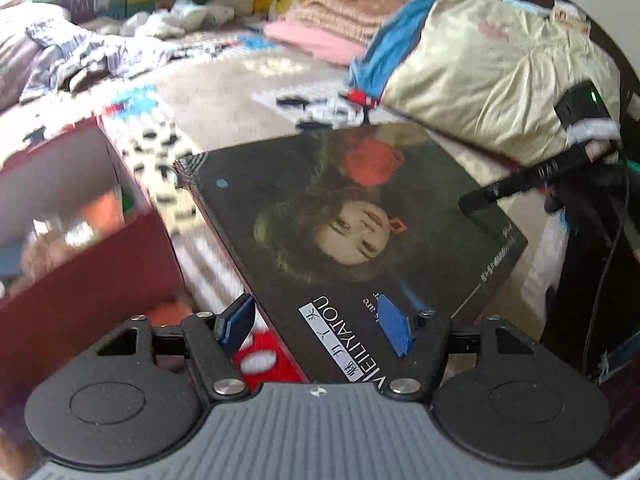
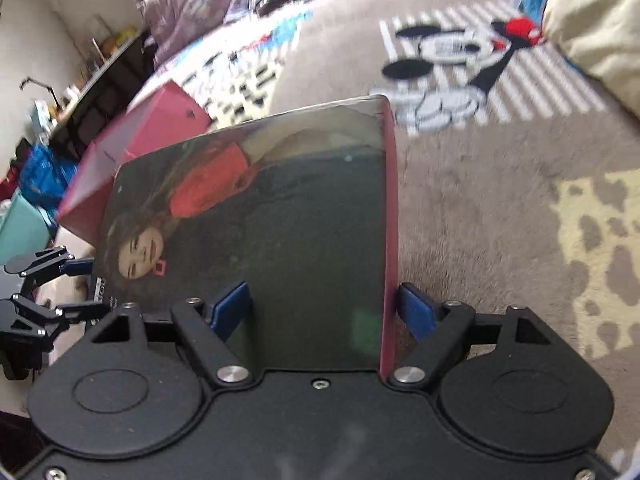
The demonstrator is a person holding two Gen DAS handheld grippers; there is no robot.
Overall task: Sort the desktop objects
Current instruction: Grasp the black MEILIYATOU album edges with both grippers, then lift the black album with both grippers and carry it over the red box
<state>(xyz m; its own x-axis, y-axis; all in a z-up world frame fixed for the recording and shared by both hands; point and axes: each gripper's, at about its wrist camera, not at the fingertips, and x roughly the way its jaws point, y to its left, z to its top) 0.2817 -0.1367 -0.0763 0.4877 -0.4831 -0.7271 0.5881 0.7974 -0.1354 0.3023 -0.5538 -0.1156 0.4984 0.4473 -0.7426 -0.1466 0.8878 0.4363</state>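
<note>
Left hand-held gripper (image 1: pixel 318 326): its blue pads (image 1: pixel 394 330) stand on either side of the near edge of the magazine (image 1: pixel 352 232) — one pad lies on the cover, the other sits under the spine side; closed on the magazine's edge.
Right hand-held gripper (image 2: pixel 324 312): its two blue pads (image 2: pixel 230 312) clamp the magazine (image 2: pixel 280 220) from both faces, at the end by the red spine; its black fingers show at the right edge of the left wrist view (image 1: pixel 520 184).
Magazine: dark glossy cover with a woman's face and a red garment, held above the floor between both grippers, tilted; the white title block lies nearest the left gripper.
Red box (image 1: pixel 80 248): just left of the magazine, open-topped, with blurred orange and white things inside; in the right wrist view it shows pink-red behind the magazine (image 2: pixel 132 148).
Rug (image 2: pixel 480 184): grey-brown, under everything, with a cartoon mouse print (image 2: pixel 460 64).
Cream pillow (image 1: pixel 500 76): farther off on the right — lying on the rug.
Folded blankets (image 1: pixel 320 28): pink and beige, at the far side.
</note>
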